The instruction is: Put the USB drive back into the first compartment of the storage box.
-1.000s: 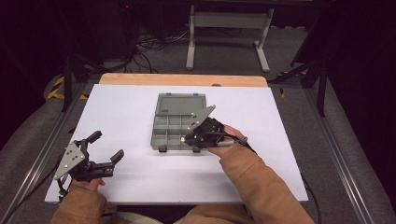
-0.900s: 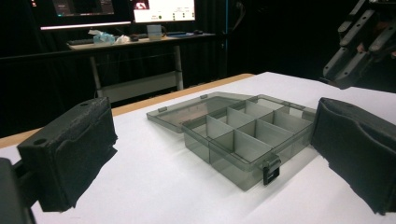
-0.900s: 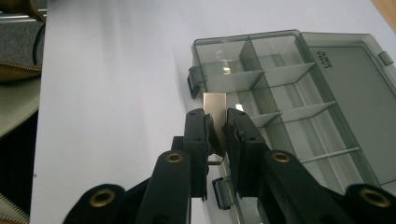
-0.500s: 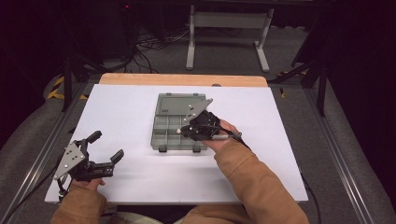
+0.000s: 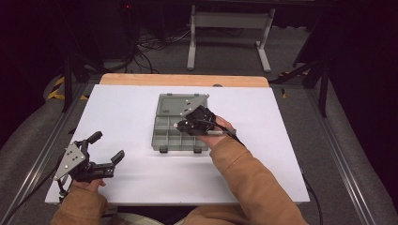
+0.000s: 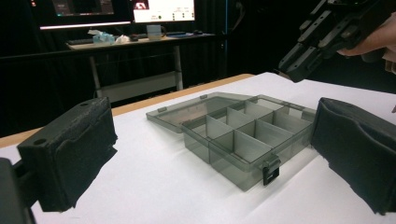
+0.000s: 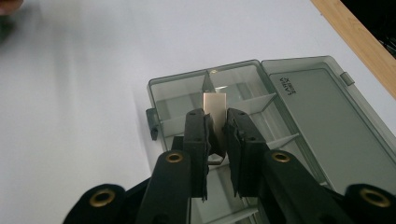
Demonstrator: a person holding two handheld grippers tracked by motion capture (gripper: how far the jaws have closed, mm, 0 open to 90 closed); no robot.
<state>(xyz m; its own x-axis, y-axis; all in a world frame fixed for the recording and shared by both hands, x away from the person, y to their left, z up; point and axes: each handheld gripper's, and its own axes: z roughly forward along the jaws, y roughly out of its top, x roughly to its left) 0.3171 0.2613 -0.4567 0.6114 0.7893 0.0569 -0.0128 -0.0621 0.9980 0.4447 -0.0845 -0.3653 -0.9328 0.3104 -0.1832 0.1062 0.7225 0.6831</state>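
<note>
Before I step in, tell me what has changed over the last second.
The right gripper, its jaws shut on a small flat divider piece, has slid a little leftward over the open grey compartment box. Nothing was picked up or released. The box with its lid laid back, the white table and the left gripper, its jaws open near the front left corner, stayed as they were.

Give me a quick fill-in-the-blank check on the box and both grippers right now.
1. The right gripper is shut on a thin flat ____.
2. The organizer box has its lid lying ____.
3. The left gripper has its jaws ____, with nothing between them.
4. The box sits on a ____ table.

Missing words: divider; open; open; white
</note>
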